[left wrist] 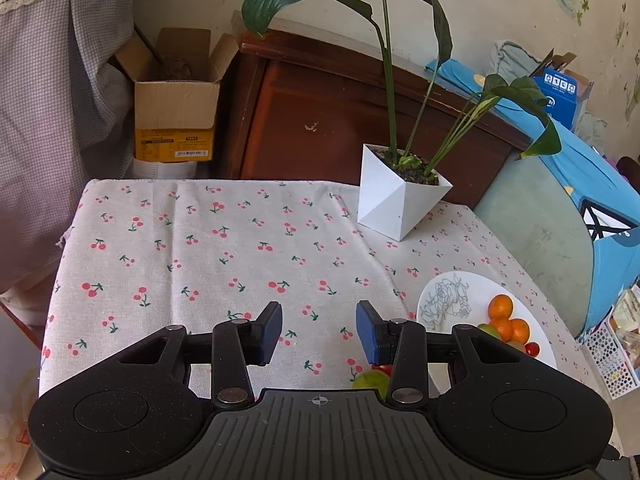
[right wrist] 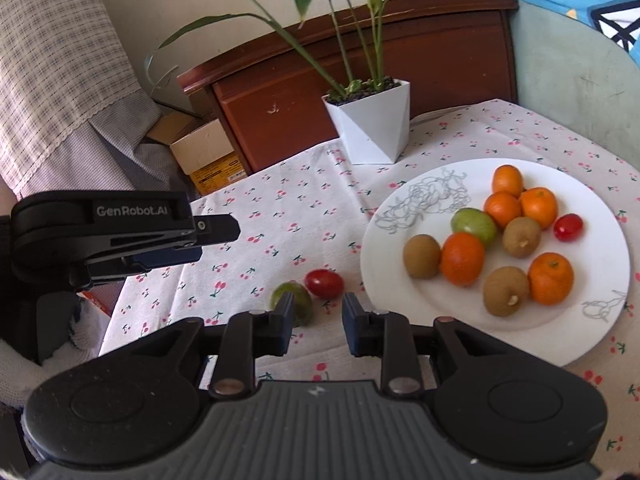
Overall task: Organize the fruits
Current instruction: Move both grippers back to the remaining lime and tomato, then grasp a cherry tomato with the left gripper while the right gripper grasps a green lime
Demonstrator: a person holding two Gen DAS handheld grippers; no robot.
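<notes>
A white plate (right wrist: pixel 400 216) on the cherry-print tablecloth (right wrist: pixel 280 208) carries several oranges (right wrist: pixel 463 258), three kiwis (right wrist: pixel 422 256), a green fruit (right wrist: pixel 474 226) and a cherry tomato (right wrist: pixel 568 227). Left of the plate, a red tomato (right wrist: pixel 324 283) and a green fruit (right wrist: pixel 291 304) lie on the cloth. My right gripper (right wrist: pixel 318 320) is open just in front of them, nothing between its pads; its left finger covers part of the green fruit. My left gripper (left wrist: pixel 320 332) is open over bare cloth, with the green fruit (left wrist: pixel 370 380) and tomato (left wrist: pixel 382 369) below its right finger. The plate (left wrist: pixel 452 300) is to its right.
A white angular plant pot (right wrist: pixel 372 128) stands behind the plate, its long leaves (left wrist: pixel 304 0) arching over the table. A wooden cabinet (left wrist: pixel 320 104), a cardboard box (left wrist: pixel 176 100) and a chair with blue cloth (left wrist: pixel 580 168) surround the table. A white-gloved hand (right wrist: pixel 80 332) holds the left gripper (right wrist: pixel 208 240).
</notes>
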